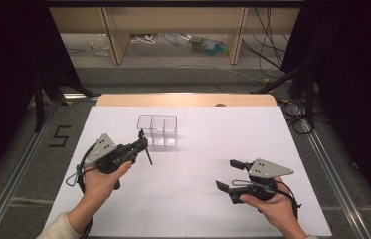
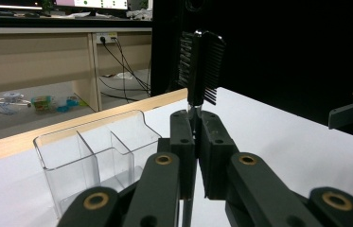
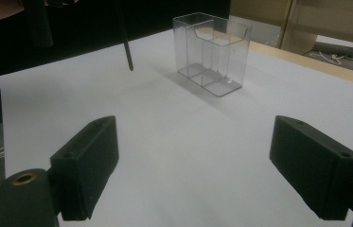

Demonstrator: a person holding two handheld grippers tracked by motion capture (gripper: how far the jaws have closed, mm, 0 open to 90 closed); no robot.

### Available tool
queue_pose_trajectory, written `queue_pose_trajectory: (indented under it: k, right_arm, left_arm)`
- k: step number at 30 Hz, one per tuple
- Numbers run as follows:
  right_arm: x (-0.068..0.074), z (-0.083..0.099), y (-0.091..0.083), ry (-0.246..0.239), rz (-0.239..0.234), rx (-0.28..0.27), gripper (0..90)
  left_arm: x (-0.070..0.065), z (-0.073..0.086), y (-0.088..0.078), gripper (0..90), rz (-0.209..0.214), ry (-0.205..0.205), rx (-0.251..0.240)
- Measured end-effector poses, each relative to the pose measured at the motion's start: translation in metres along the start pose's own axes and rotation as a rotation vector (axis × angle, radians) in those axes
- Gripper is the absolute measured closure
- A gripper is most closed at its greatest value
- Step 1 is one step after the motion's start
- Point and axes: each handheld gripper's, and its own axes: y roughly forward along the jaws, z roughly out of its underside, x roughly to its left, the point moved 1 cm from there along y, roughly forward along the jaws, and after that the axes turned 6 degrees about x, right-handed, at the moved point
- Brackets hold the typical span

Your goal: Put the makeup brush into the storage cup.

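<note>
Comb (image 2: 201, 64) teeth, blurred from above, clamped in left jaws.

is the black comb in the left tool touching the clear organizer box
Apart. In the right gripper view the comb's handle tip hangs above bare table, left of the clear organizer box, with white surface between them.

A black plastic comb (image 2: 201, 64) is held upright in the left gripper (image 1: 140, 144), just beside the clear plastic divided container (image 1: 157, 130); the right gripper (image 1: 228, 175) is placed well apart, nearer the person.
</note>
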Motion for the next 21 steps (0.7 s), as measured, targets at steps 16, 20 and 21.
queue_pose_trajectory:
  k: [16, 20, 21]
  right_arm:
    - [0.0003, 0.0002, -0.0018, 0.001, 0.008, 0.026, 17.6]
    - [0.0001, 0.0004, -0.0015, -0.002, 0.011, 0.027, 17.5]
    - [0.0, 0.0005, -0.0014, -0.001, 0.011, 0.027, 17.5]
  left_arm:
    - [0.0037, -0.0008, -0.0008, 85.0, -0.018, 0.007, 0.003]
    - [0.0057, -0.0009, -0.0009, 85.0, -0.023, 0.014, 0.004]
    - [0.0059, -0.0006, -0.0008, 85.0, -0.026, 0.014, 0.006]
